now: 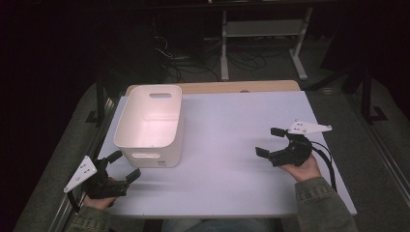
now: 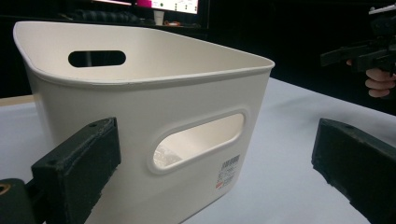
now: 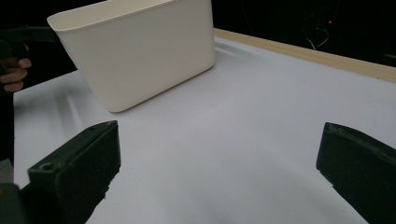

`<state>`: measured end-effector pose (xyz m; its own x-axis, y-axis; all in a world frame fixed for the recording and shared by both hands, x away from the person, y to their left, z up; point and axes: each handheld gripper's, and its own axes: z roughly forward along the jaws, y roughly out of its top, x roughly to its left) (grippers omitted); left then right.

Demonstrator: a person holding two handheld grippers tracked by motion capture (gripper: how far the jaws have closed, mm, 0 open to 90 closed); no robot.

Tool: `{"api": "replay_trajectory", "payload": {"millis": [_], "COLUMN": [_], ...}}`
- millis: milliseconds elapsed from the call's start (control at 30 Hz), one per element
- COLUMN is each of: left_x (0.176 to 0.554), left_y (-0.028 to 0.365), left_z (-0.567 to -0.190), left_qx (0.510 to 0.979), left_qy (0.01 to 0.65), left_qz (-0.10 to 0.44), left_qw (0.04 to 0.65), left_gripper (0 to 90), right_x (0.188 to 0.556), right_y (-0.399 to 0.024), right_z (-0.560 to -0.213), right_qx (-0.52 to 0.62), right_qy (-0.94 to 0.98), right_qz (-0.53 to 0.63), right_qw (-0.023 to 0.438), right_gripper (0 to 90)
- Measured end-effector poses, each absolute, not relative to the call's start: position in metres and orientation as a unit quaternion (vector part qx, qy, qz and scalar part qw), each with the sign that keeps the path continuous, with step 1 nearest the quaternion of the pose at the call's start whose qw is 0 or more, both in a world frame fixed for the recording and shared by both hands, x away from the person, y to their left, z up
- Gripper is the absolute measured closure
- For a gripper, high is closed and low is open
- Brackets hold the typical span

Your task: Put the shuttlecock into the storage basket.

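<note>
High view: the white plastic bin (image 1: 151,124), smooth-walled, round-cornered, with slot handles in its short ends, stands empty near the bench's (image 1: 232,145) far-left corner, long axis running near to far. The left tool (image 1: 122,167), jaws spread and empty, sits just beside its near end. The right tool (image 1: 270,141), likewise released, lies well apart by the right edge.

Smooth, slightly glossy cream plastic bin (image 2: 140,107) on a matt white table (image 1: 232,145) edged in pale wood
</note>
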<state>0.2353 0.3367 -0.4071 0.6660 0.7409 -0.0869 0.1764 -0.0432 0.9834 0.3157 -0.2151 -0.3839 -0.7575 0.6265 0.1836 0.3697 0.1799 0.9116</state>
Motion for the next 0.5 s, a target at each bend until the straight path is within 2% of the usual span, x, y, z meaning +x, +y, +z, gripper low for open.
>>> {"api": "replay_trajectory", "payload": {"millis": [500], "left_x": [0.234], "left_y": [0.337], "left_z": [-0.407], "left_qx": [0.678], "left_qy": [0.339], "left_qz": [0.232], "left_qw": [0.609], "left_gripper": [0.8], "right_x": [0.298], "right_y": [-0.237], "right_z": [-0.392], "right_qx": [0.35], "right_qy": [0.744], "right_qz": [0.554], "right_qw": [0.132], "right_gripper": [0.0]}}
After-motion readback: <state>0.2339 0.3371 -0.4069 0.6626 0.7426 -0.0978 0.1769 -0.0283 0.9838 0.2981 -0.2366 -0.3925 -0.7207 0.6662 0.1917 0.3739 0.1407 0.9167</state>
